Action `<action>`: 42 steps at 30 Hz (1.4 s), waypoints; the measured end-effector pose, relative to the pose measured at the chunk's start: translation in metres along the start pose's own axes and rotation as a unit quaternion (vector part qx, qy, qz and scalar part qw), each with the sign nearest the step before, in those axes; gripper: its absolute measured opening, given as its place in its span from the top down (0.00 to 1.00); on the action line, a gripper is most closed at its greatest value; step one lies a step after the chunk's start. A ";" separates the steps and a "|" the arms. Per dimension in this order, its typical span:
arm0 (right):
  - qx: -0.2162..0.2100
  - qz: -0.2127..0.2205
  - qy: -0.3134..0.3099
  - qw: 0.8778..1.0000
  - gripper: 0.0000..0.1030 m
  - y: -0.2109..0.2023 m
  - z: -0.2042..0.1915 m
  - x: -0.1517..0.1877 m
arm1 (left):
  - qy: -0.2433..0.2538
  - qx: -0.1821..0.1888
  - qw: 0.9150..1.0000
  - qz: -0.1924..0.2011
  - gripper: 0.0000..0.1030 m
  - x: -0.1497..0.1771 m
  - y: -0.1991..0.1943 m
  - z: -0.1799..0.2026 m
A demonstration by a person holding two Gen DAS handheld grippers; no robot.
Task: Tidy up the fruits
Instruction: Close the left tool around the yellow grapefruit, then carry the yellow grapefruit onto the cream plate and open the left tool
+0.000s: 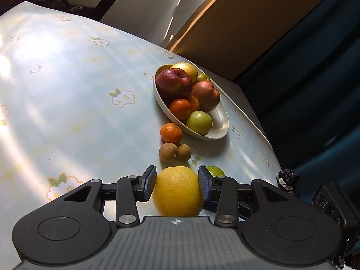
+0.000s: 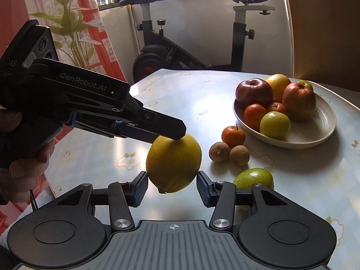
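Between my right gripper's point(image 2: 172, 185) spread pads hangs the big yellow citrus point(image 2: 173, 163), pinched by my left gripper point(image 2: 177, 135), marked "GenRobot.AI"; green fruit point(image 2: 254, 177) sits beside it.

Table point(image 2: 184, 94) covered in pale checked cloth with white flower prints, sunlit. Beyond its far edge, exercise bike point(image 2: 193, 45) with black saddle and handlebars against white wall. Far left, red-and-white curtain point(image 2: 94, 29) printed with green leaves. Right of table, brown panel point(image 1: 254, 29) and dark teal fabric point(image 1: 315, 78).
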State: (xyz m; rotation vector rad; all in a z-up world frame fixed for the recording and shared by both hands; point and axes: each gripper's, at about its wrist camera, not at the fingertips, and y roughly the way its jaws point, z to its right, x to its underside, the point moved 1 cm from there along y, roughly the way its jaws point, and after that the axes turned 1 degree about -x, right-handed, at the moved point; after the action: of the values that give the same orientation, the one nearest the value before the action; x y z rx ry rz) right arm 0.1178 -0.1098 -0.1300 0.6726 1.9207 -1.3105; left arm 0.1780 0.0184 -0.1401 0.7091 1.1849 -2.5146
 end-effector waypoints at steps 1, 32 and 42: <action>0.001 0.006 -0.002 1.000 0.57 -0.003 0.002 -0.004 | 0.003 0.002 1.000 0.005 0.59 -0.005 -0.002 0.004; 0.064 0.005 0.019 0.998 0.57 0.000 0.164 -0.045 | 0.133 -0.027 0.989 -0.053 0.59 -0.100 0.145 0.126; 0.069 0.009 0.001 0.998 0.57 0.008 0.165 -0.045 | 0.126 -0.039 0.989 -0.062 0.59 -0.105 0.159 0.120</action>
State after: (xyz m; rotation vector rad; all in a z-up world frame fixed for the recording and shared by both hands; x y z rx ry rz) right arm 0.1941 -0.2623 -0.1386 0.7581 1.8348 -1.4422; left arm 0.2984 -0.1709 -0.1210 0.9828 1.4456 -2.5170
